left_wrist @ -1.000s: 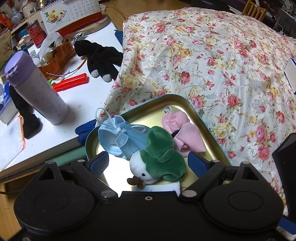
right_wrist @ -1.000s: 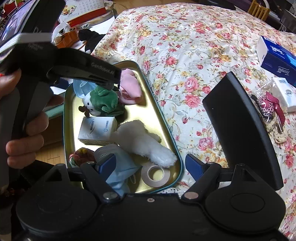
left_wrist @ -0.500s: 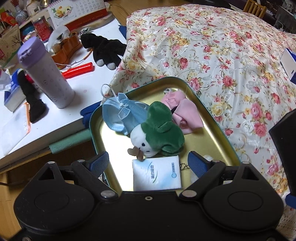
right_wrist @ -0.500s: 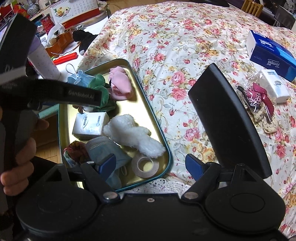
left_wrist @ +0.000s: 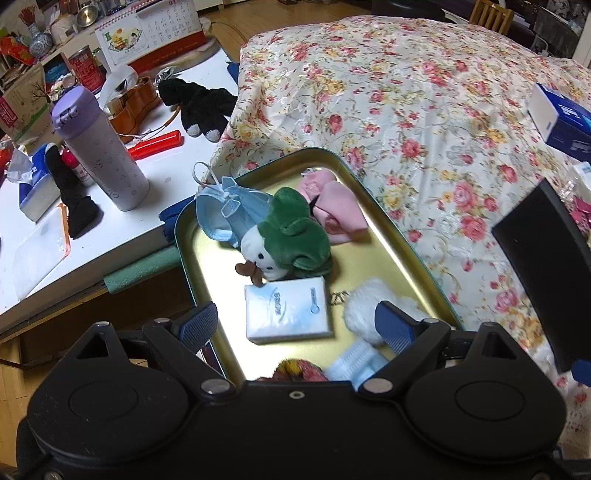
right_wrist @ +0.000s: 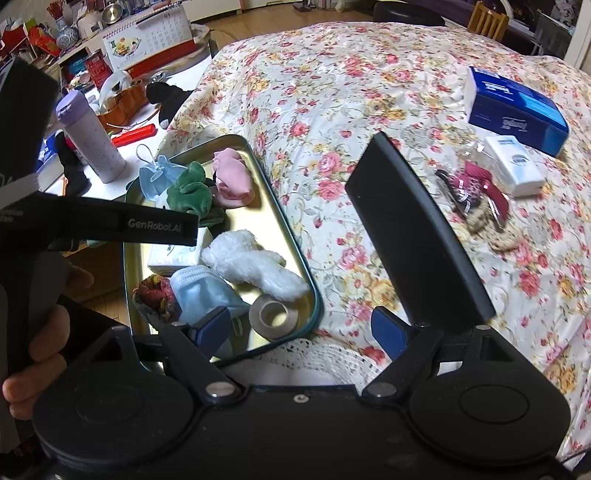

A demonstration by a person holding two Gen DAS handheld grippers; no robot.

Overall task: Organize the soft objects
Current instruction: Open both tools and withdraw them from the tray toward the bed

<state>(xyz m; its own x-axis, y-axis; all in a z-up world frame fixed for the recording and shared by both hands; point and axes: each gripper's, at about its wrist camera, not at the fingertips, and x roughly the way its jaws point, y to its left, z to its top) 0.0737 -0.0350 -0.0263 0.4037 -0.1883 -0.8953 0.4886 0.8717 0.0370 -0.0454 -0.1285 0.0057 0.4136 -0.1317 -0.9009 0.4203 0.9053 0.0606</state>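
A gold metal tray (left_wrist: 384,254) (right_wrist: 280,221) lies at the edge of the floral cloth. In it are a green and white plush (left_wrist: 288,240) (right_wrist: 190,194), a blue face mask (left_wrist: 225,210), a pink cloth (left_wrist: 334,208) (right_wrist: 232,179), a white tissue pack (left_wrist: 288,310), a white fluffy toy (right_wrist: 255,264), a second mask (right_wrist: 201,291), a tape roll (right_wrist: 273,314) and a red-yellow soft item (right_wrist: 153,295). My left gripper (left_wrist: 295,326) is open and empty above the tray's near part. My right gripper (right_wrist: 299,328) is open and empty over the tray's near corner.
A white desk at left holds a purple bottle (left_wrist: 99,147), black gloves (left_wrist: 201,105), a red pen (left_wrist: 157,144) and a calendar (left_wrist: 147,33). On the cloth lie a blue tissue box (right_wrist: 513,110), a small tissue pack (right_wrist: 515,166), a dark red item (right_wrist: 476,192) and a black panel (right_wrist: 417,236).
Both grippers have drawn back and up from the tray, so more of the tray and its contents shows. Both stay open and empty.
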